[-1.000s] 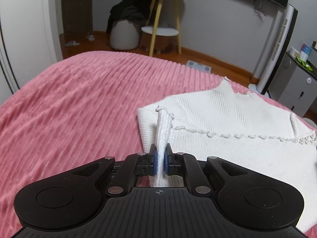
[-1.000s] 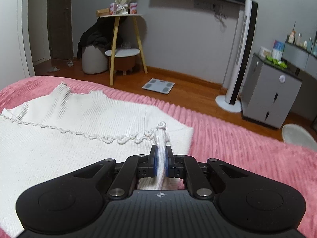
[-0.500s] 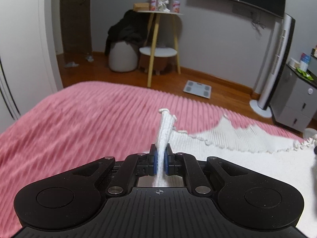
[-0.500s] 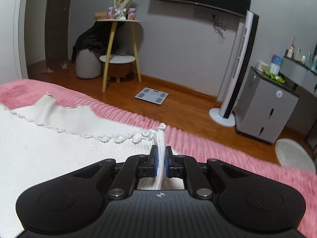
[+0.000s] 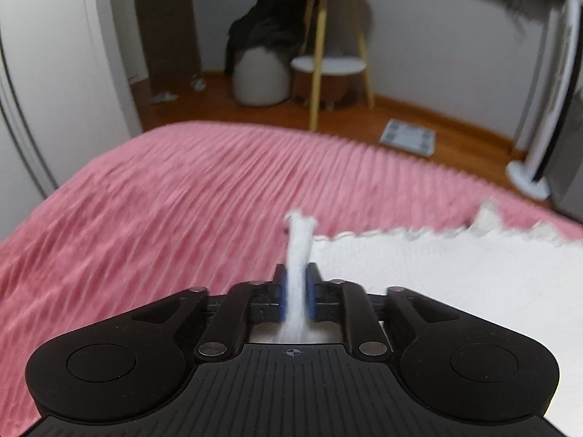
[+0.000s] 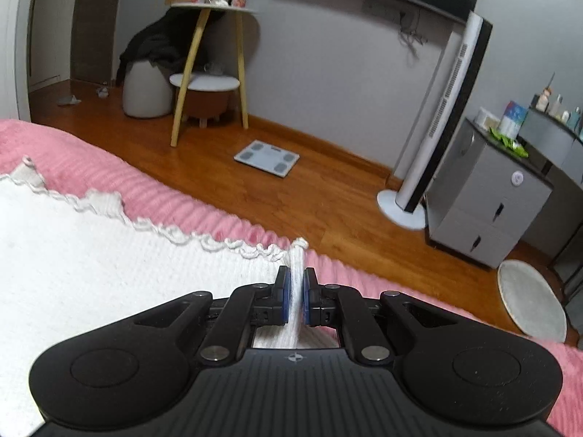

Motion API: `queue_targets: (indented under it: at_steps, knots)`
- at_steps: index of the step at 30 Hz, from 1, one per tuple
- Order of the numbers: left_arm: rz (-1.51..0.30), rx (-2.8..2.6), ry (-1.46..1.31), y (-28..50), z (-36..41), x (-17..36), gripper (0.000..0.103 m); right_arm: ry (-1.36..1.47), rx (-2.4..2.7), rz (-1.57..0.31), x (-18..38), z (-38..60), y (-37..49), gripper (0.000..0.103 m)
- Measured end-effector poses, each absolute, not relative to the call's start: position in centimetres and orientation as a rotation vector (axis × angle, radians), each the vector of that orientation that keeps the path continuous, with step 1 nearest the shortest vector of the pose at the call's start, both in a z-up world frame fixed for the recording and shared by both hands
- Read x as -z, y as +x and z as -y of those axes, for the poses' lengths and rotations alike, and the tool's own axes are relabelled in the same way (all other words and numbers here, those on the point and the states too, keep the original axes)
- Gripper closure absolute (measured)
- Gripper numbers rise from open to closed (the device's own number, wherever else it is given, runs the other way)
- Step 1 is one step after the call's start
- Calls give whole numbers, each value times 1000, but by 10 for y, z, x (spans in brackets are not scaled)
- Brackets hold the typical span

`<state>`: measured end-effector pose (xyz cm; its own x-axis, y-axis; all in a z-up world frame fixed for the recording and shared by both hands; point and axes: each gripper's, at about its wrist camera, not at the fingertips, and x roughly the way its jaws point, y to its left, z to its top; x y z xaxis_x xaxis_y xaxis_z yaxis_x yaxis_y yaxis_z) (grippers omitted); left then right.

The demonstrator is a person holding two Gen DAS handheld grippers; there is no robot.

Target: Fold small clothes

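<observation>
The left gripper (image 5: pixel 296 293) has a pinch of the white knitted top (image 5: pixel 455 284) between its blue pads, and its jaws are opening. The right gripper (image 6: pixel 296 293) squeezes tight on another corner of the top (image 6: pixel 109 255). The top lies flat on the pink ribbed blanket (image 5: pixel 164 200) near the bed's edge, above the brown wooden floor (image 6: pixel 328 196).

Black tongs (image 5: pixel 296 293), blue pads, silver screws
</observation>
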<state>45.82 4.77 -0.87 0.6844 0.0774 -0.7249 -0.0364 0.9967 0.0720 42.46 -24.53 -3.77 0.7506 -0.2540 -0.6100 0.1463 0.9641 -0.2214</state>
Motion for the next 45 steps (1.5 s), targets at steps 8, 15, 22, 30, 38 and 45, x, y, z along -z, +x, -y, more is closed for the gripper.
queue_targets:
  at_steps: [8,15,22,30,38,45]
  knots:
    - [-850,-87,81,412,-63,-13,27,-119,237,-666,19,254,392,65]
    - [-898,-21,92,341,-69,-12,20,-4,190,-587,16,241,259,60]
    - [-940,-33,94,319,-69,-4,20,17,231,-692,36,245,245,59]
    - [-955,-98,113,303,-92,-19,16,-134,332,-689,17,229,238,43]
    - [-944,51,-91,264,-129,-28,11,113,298,-721,-22,229,189,26]
    - [-909,152,-179,240,-153,-30,11,33,232,-704,-40,153,153,31]
